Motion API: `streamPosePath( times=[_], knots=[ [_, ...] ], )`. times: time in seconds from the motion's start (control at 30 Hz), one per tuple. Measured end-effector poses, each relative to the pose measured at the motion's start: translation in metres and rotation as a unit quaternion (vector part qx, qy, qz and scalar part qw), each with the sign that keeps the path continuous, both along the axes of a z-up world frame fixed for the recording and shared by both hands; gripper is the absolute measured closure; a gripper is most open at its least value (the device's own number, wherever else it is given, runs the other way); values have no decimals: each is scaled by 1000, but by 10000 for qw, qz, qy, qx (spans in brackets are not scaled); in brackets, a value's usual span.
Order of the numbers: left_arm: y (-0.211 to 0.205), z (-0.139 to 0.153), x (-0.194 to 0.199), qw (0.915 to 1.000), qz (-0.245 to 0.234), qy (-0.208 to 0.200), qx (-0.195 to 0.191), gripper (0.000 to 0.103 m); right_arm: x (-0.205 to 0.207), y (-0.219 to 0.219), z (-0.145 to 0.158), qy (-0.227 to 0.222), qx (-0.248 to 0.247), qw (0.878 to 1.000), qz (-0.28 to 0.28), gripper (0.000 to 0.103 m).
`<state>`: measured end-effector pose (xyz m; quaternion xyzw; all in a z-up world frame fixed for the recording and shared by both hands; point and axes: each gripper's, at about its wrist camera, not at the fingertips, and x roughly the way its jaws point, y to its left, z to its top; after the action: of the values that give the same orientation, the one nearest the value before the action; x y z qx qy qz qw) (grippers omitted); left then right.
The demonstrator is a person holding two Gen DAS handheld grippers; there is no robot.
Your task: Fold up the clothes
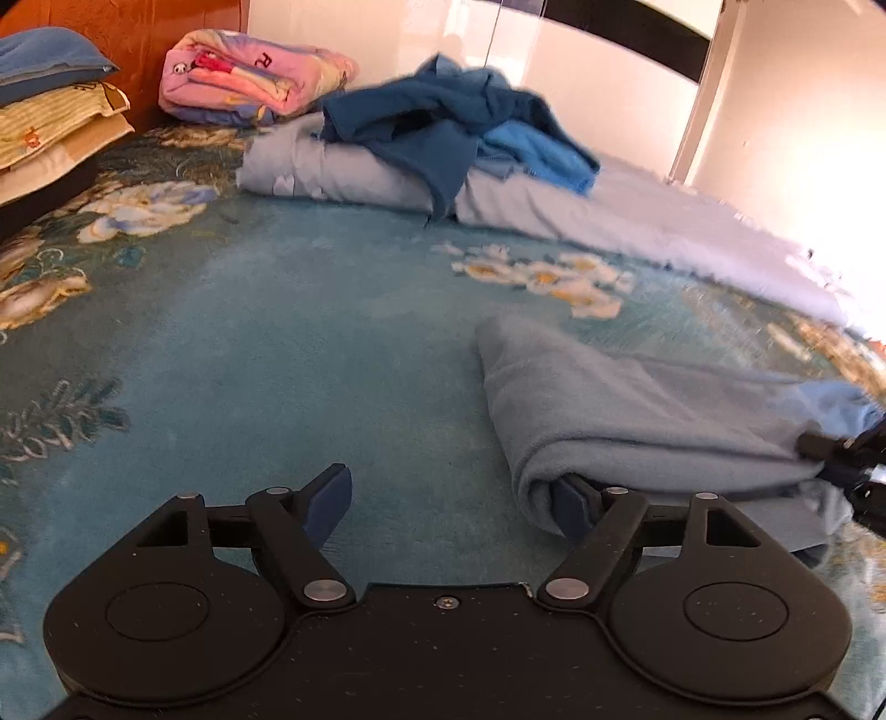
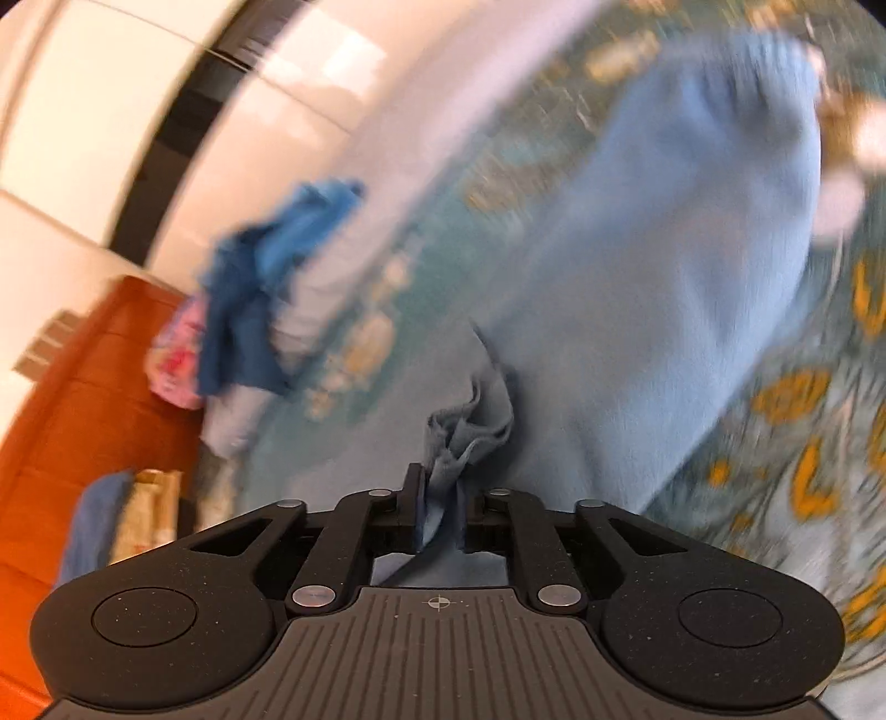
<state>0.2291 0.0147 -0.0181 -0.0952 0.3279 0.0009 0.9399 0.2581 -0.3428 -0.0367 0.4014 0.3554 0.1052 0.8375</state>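
The right gripper (image 2: pixel 440 515), its jaws drawn close together, pinches a bunched corner of the pale blue fleece garment (image 2: pixel 664 266); the cloth trails away from the pads across the bed and is blurred in the right wrist view. The left gripper (image 1: pixel 454 507) stands spread wide: one pad hangs over bare bedspread, the other is tucked under the rolled near edge of the same garment (image 1: pixel 637 410) without pressing on it. In the left wrist view the right gripper's dark fingertips (image 1: pixel 830 446) show at the garment's far right end, biting the fabric there.

The garment lies partly folded on the teal floral bedspread (image 1: pixel 249 343), at the near right of it. Beyond the garment, against the white wall, a heap of dark blue clothes (image 1: pixel 443 116) sits on a folded grey blanket (image 1: pixel 554 205). Left of that heap rests a folded pink quilt (image 1: pixel 249 72), and further left a stack of pillows (image 1: pixel 50 116) leans on the wooden headboard (image 1: pixel 133 33).

The step in hand appears to be taking both ends of the garment for the next fold. Done well, the left gripper would close on the rolled edge before any lift, and both ends would rise level, keeping the cloth taut so layers stay aligned.
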Motion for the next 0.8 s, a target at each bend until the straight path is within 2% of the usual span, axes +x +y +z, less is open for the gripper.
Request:
streamPosePath(
  times=[0.07, 0.13, 0.23, 0.27, 0.4, 0.6, 0.63, 0.67, 0.73, 0.8],
  knots=[
    [4, 6, -9, 9995, 128, -209, 177, 25, -12, -20, 10, -242, -218, 9989, -329, 77],
    [9, 10, -16, 9986, 306, -360, 218, 26, -27, -53, 14, -267, -339, 9947, -930, 71],
    [14, 19, -17, 9978, 379, -547, -84, 26, -38, -102, 4, -97, -154, 9843, -1755, 60],
    [12, 21, -16, 9975, 374, -580, -114, 26, -37, -113, 0, -46, -74, 9821, -1880, 56],
    [-1, 26, -9, 9982, 181, -568, -16, 26, -20, -135, -18, 100, 210, 9770, -2120, 55],
    [3, 21, -8, 9991, 304, -276, -81, 25, -1, -141, -31, 183, 452, 9727, -2270, 57],
    [6, 21, -10, 9989, 366, -257, -120, 25, 2, -140, -30, 163, 459, 9727, -2267, 63],
    [10, 22, -12, 9987, 420, -256, -166, 25, 4, -141, -29, 156, 460, 9727, -2271, 81],
    [19, 25, -17, 9979, 522, -279, -251, 25, 7, -138, -20, 161, 308, 9736, -2258, 84],
    [28, 28, -23, 9970, 636, -332, -297, 25, 7, -124, 0, -80, -23, 9769, -2133, 85]
  ],
)
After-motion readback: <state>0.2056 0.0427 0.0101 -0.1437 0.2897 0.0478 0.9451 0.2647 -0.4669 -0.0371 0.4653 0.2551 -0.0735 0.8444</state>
